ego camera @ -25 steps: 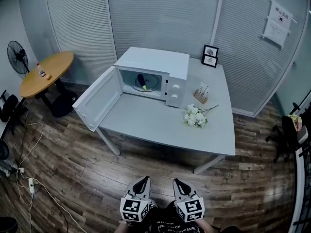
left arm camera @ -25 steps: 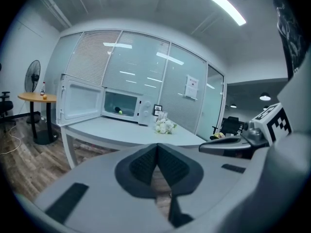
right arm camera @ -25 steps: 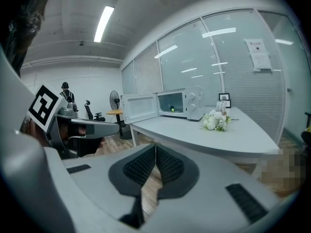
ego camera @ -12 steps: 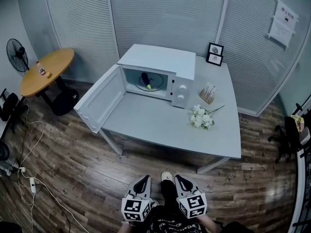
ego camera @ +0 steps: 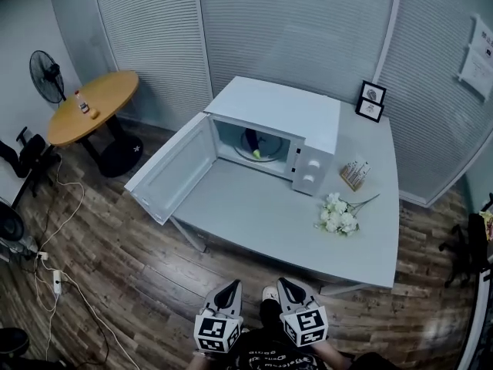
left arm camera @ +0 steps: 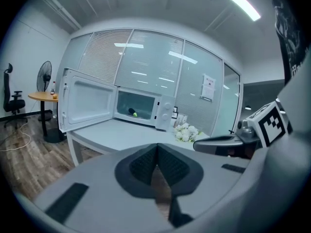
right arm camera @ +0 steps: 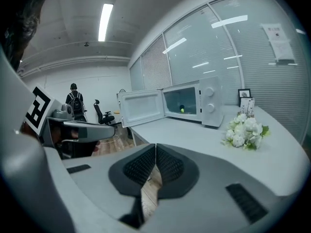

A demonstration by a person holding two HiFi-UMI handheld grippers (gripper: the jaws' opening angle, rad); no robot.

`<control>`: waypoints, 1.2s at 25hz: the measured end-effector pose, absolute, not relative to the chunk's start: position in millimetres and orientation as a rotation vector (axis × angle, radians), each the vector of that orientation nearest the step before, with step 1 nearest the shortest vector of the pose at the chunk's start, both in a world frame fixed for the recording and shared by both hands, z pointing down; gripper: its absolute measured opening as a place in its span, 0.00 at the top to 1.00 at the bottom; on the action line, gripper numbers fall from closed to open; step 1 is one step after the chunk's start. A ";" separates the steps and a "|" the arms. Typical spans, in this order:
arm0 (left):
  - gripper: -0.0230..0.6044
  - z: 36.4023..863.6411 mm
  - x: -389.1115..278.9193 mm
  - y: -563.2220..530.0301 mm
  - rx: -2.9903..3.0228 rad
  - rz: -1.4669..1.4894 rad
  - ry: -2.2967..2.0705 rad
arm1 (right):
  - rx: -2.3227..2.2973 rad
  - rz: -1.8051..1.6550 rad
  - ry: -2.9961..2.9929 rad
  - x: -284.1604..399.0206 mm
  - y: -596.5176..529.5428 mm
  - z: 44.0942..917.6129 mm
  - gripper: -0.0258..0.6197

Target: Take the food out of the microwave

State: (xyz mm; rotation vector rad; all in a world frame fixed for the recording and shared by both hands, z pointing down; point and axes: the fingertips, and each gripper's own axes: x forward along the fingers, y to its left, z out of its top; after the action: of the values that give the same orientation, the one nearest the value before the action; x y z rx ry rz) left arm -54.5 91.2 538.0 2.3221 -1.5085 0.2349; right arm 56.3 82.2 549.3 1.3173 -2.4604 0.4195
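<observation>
Head view: left gripper (ego camera: 229, 287) and right gripper (ego camera: 284, 284), jaws together, short of microwave (ego camera: 279, 108)

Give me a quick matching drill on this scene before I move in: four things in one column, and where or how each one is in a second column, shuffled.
Things:
1. microwave door
2. food
3. white flowers
4. picture frames

Places or states:
A. lying on the table, right of the microwave
B. standing at the table's far right corner
C. swung wide open
D. inside the microwave's cavity

Pairs: 1-C, 2-D, 3-A, 4-B
</observation>
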 end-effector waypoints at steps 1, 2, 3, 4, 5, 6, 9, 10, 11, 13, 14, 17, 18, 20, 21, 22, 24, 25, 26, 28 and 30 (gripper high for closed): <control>0.95 538.3 -54.4 84.7 2.316 0.239 -1.515 | 1.309 0.424 -2.466 56.2 74.6 549.3 0.95; 0.95 537.9 -54.1 77.6 2.310 0.242 -1.522 | 1.301 0.429 -2.468 56.6 66.9 549.9 0.95; 0.95 537.3 -53.6 70.0 2.305 0.243 -1.530 | 1.295 0.433 -2.467 57.3 58.7 551.2 0.95; 0.95 537.0 -52.9 62.1 2.300 0.244 -1.538 | 1.288 0.436 -2.464 58.3 49.8 552.9 0.95; 0.95 537.3 -52.2 54.2 2.293 0.247 -1.544 | 1.282 0.439 -2.464 59.2 40.6 554.2 0.95; 0.95 537.8 -51.6 46.4 2.287 0.251 -1.551 | 1.274 0.442 -2.467 59.9 31.5 554.6 0.95; 0.95 538.2 -49.5 24.7 2.262 0.252 -1.574 | 1.241 0.445 -2.490 61.3 6.5 552.2 0.95; 0.95 537.7 -48.2 18.3 2.251 0.249 -1.582 | 1.230 0.446 -2.499 61.9 -1.1 551.1 0.95; 0.95 537.2 -46.6 12.3 2.242 0.246 -1.590 | 1.219 0.444 -2.507 63.0 -8.5 549.9 0.95; 0.95 537.1 -42.0 0.7 2.227 0.242 -1.606 | 1.202 0.431 -2.513 66.7 -23.9 548.5 0.95; 0.95 536.9 -39.0 -5.0 2.221 0.241 -1.613 | 1.195 0.422 -2.511 69.3 -32.0 548.2 0.95; 0.95 537.8 -30.7 -21.0 2.203 0.244 -1.632 | 1.179 0.415 -2.523 75.5 -55.0 545.7 0.95; 0.95 538.8 -28.7 -25.9 2.193 0.244 -1.638 | 1.168 0.416 -2.534 76.3 -61.3 544.2 0.95; 0.95 539.9 -23.6 -36.0 2.175 0.240 -1.649 | 1.140 0.407 -2.555 77.5 -72.3 541.6 0.95; 0.95 539.6 -20.5 -40.8 2.172 0.238 -1.654 | 1.126 0.402 -2.562 78.4 -77.5 541.1 0.95; 0.95 538.5 -17.2 -45.4 2.173 0.236 -1.658 | 1.115 0.400 -2.565 79.5 -82.4 541.0 0.95; 0.95 536.4 -11.2 -52.7 2.177 0.236 -1.660 | 1.109 0.407 -2.569 82.3 -90.8 541.3 0.95; 0.95 536.0 -9.1 -55.5 2.177 0.238 -1.660 | 1.110 0.416 -2.571 83.9 -93.7 541.2 0.95; 0.95 535.7 -7.5 -58.1 2.176 0.241 -1.661 | 1.111 0.424 -2.572 85.7 -96.1 541.2 0.95; 0.95 535.0 -6.1 -64.1 2.173 0.242 -1.667 | 1.112 0.436 -2.572 88.4 -100.9 542.1 0.95; 0.95 534.6 -4.6 -70.7 2.177 0.239 -1.664 | 1.119 0.440 -2.571 89.5 -106.8 542.5 0.95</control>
State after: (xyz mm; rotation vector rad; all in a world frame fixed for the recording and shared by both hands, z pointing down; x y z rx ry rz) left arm -4.6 -70.7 534.6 2.1767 -1.6645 0.2393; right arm 89.5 -106.8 542.5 1.1192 -2.5711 0.4404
